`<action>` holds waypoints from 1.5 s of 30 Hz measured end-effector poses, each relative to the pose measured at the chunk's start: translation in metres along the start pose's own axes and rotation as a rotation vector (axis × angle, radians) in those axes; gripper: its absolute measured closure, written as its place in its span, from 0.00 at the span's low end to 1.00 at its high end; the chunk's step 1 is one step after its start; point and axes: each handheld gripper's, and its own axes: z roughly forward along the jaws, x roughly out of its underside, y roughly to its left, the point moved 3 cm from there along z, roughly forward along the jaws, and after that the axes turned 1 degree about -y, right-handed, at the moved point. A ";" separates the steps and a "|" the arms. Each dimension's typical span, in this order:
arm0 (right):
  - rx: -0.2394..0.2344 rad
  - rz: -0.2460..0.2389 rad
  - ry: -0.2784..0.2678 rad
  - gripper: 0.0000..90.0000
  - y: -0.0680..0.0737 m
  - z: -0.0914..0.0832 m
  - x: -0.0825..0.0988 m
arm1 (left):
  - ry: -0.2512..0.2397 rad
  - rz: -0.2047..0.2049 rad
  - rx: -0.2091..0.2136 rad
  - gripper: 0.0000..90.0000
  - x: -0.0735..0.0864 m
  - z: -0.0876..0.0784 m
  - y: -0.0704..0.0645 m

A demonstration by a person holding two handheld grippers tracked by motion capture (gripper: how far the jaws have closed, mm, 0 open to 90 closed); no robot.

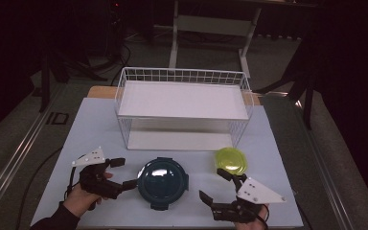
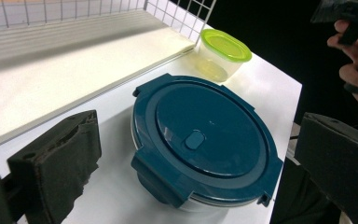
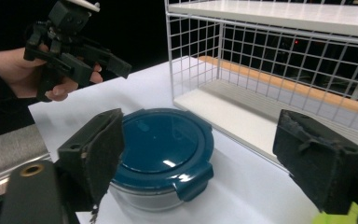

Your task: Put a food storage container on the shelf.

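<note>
A round teal-lidded container point(image 1: 163, 182) point(image 2: 205, 140) point(image 3: 161, 149) sits on the white table near the front edge. To its right and slightly farther back is a small clear tub with a yellow-green lid point(image 1: 231, 160) point(image 2: 223, 52). My left gripper point(image 1: 124, 172) point(image 2: 200, 135) is open just left of the teal container, its jaws pointing at it without touching. On the container's right, in front of the yellow-green tub, my right gripper point(image 1: 214, 184) point(image 3: 209, 149) is also open and holds nothing.
A white wire rack point(image 1: 182, 108) point(image 3: 270, 60) with an upper shelf and a lower shelf stands behind the containers. The table's front edge point(image 1: 172, 226) is close to both hands. In the right gripper view the left hand and its gripper point(image 3: 81, 60) show at upper left.
</note>
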 end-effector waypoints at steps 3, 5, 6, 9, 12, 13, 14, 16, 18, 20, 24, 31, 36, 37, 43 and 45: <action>-0.033 0.043 0.034 0.15 0.001 0.012 -0.001 | 0.024 -0.042 0.008 0.01 0.000 0.003 0.003; -0.037 0.059 0.053 0.15 0.001 0.016 -0.001 | 0.024 -0.075 0.010 0.02 0.001 0.004 0.004; -0.027 0.085 0.078 0.14 -0.001 0.023 0.000 | 0.029 -0.102 0.016 0.03 0.002 0.004 0.006; -0.016 0.143 0.112 0.12 -0.005 0.032 0.002 | 0.040 -0.159 0.011 0.04 0.004 0.004 0.010; -0.008 0.190 0.141 0.12 -0.010 0.039 0.006 | 0.057 -0.231 0.014 0.04 0.009 0.007 0.015; -0.028 0.207 0.160 0.12 -0.010 0.042 0.008 | 0.068 -0.255 0.023 0.04 0.011 0.008 0.017; -0.030 0.212 0.176 0.12 -0.010 0.044 0.010 | 0.084 -0.282 0.017 0.04 0.013 0.011 0.019; -0.053 0.236 0.206 0.12 -0.010 0.048 0.015 | 0.110 -0.342 0.008 0.06 0.019 0.014 0.022; -0.056 0.247 0.217 0.14 -0.010 0.051 0.018 | 0.137 -0.389 -0.002 0.11 0.023 0.018 0.026; -0.063 0.263 0.226 0.15 -0.009 0.053 0.021 | 0.163 -0.432 -0.008 0.17 0.028 0.021 0.029; -0.064 0.279 0.251 0.16 -0.009 0.057 0.024 | 0.187 -0.506 -0.008 0.26 0.033 0.023 0.034; -0.069 0.296 0.259 0.17 -0.009 0.060 0.024 | 0.216 -0.609 0.030 0.40 0.037 0.024 0.042; -0.071 0.305 0.263 0.18 -0.009 0.059 0.025 | 0.247 -0.632 0.070 0.43 0.038 0.032 0.040; -0.069 0.305 0.263 0.18 -0.010 0.059 0.025 | 0.248 -0.644 0.073 0.43 0.037 0.032 0.040; -0.066 0.320 0.269 0.20 -0.011 0.057 0.027 | 0.278 -0.658 0.091 0.46 0.037 0.040 0.038; -0.066 0.326 0.273 0.21 -0.012 0.057 0.027 | 0.277 -0.664 0.105 0.50 0.036 0.041 0.038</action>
